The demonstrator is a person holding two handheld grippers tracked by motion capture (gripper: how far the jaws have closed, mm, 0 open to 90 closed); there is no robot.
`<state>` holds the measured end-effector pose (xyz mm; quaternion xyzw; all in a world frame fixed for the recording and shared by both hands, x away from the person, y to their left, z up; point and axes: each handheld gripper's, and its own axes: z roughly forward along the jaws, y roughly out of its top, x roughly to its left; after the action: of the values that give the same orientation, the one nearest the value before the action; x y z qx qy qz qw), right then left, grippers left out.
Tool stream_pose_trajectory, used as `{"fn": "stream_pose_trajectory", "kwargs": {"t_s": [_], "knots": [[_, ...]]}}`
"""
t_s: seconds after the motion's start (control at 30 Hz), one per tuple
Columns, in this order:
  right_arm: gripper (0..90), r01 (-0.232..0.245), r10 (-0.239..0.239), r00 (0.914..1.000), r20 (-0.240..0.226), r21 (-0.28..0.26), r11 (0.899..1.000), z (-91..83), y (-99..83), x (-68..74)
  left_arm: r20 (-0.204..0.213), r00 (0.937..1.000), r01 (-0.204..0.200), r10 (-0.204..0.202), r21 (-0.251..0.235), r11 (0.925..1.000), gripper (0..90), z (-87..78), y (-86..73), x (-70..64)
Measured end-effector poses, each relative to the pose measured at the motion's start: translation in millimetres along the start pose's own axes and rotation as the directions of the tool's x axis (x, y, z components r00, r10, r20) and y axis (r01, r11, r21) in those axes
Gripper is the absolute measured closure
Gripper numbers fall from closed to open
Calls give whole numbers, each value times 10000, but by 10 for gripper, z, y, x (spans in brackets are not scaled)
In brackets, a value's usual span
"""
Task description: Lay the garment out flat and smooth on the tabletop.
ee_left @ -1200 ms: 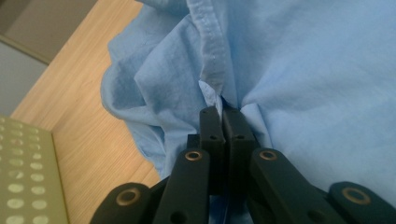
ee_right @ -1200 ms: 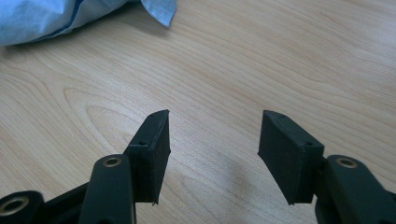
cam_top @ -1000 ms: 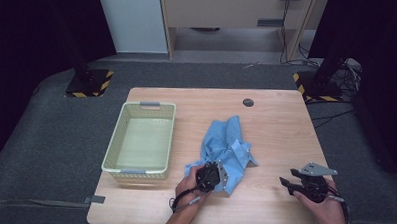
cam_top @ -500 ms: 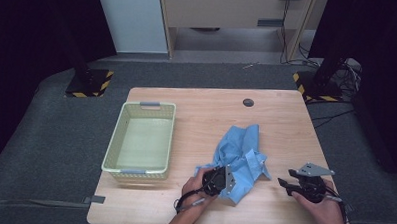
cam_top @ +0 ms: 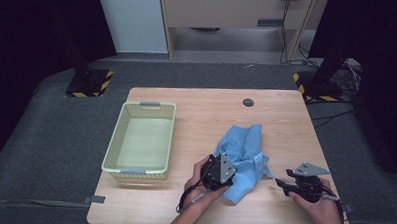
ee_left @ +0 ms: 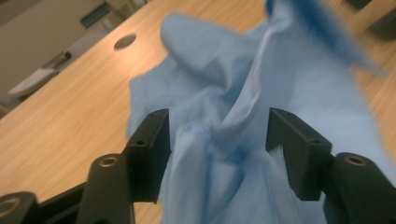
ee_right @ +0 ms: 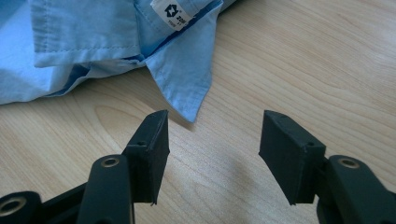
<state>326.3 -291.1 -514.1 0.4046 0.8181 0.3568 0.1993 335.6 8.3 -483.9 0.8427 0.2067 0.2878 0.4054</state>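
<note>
Lying crumpled right of the basket (cam_top: 139, 140), the shirt (cam_top: 245, 153) looks light and limp; grab its collar. Left fingers (ee_left: 149, 140) gape around cloth, right gripper (cam_top: 296, 188) open, empty.

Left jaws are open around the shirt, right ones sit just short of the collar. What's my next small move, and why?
Probably close the left hand-held gripper first: its jaws stand open with a bunched fold of the blue shirt between them, nothing pinched yet. The right hand-held gripper is open over bare table, the collar tip just ahead, so it can ease forward afterwards.
</note>
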Motion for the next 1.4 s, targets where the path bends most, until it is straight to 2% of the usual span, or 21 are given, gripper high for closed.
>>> {"fn": "stream_pose_trajectory", "kwargs": {"t_s": [0.1,0.17,0.3,0.33,0.4,0.5,0.53,0.6,0.73,0.77,0.8,0.93,1.03,1.07,1.13,1.2,1.23,1.27,1.33,1.4], "knots": [[421,-86,86,10000,17,49,10000,-1,-13,-7,356,9993,-116,119,-88,9999,359,60,107,-35],[420,-53,53,10000,9,82,10000,10,-20,-13,447,9989,-126,129,-69,9999,359,113,141,-36],[418,14,-14,10000,9,115,9999,16,-21,-7,1097,9931,379,-413,330,9987,407,298,167,-8],[418,11,-11,10000,10,115,9999,16,-21,-8,1265,9908,445,-488,371,9983,460,330,165,-11],[416,-48,47,10000,21,113,9999,11,-21,-10,1324,9903,372,-424,416,9984,548,364,163,-33],[415,-74,73,10000,36,124,9999,11,-26,-21,1419,9894,227,-298,510,9984,772,359,186,-68],[415,-49,49,10000,39,129,9999,15,-28,-25,1542,9870,391,-458,458,9982,835,334,207,-73],[414,-38,37,10000,55,137,9999,15,-27,-24,1777,9821,604,-624,165,9980,891,253,250,-66],[414,-82,81,9999,105,112,9999,10,-19,-26,1841,9822,425,-378,-217,9989,896,33,352,-65],[414,-86,84,9999,125,124,9999,13,-19,-26,1841,9822,425,-378,-217,9989,896,33,352,-65],[414,-65,63,9999,141,154,9999,18,-20,-27,1803,9832,370,-279,-475,9982,896,-129,418,-56],[414,-38,34,9999,158,212,9998,24,-21,-22,1835,9821,602,-415,-979,9934,896,-408,497,-1],[419,-7,4,9999,170,206,9998,18,-20,-21,1745,9821,939,-706,-1291,9872,895,-607,455,64],[423,-4,1,9999,159,186,9998,15,-21,-20,1567,9840,1041,-852,-1164,9877,896,-649,387,95],[429,-2,0,9999,135,149,9999,12,-18,-20,1233,9861,1218,-1118,-771,9896,896,-632,243,161],[447,6,-9,9999,145,148,9999,18,-15,-22,852,9833,1620,-1606,-98,9867,896,-520,42,249],[453,68,-71,9998,179,196,9998,23,-14,-20,627,9842,1641,-1656,290,9860,896,-441,-57,282],[467,102,-106,9998,190,215,9997,26,-15,-13,410,9846,1665,-1701,777,9830,896,-338,-172,316],[506,249,-251,9996,146,151,9996,19,-8,-2,241,9836,1741,-1786,1288,9763,895,-216,-304,350],[552,412,-412,9991,34,-4,9992,10,6,14,3,9864,1616,-1647,1898,9684,895,-99,-426,368]]}}
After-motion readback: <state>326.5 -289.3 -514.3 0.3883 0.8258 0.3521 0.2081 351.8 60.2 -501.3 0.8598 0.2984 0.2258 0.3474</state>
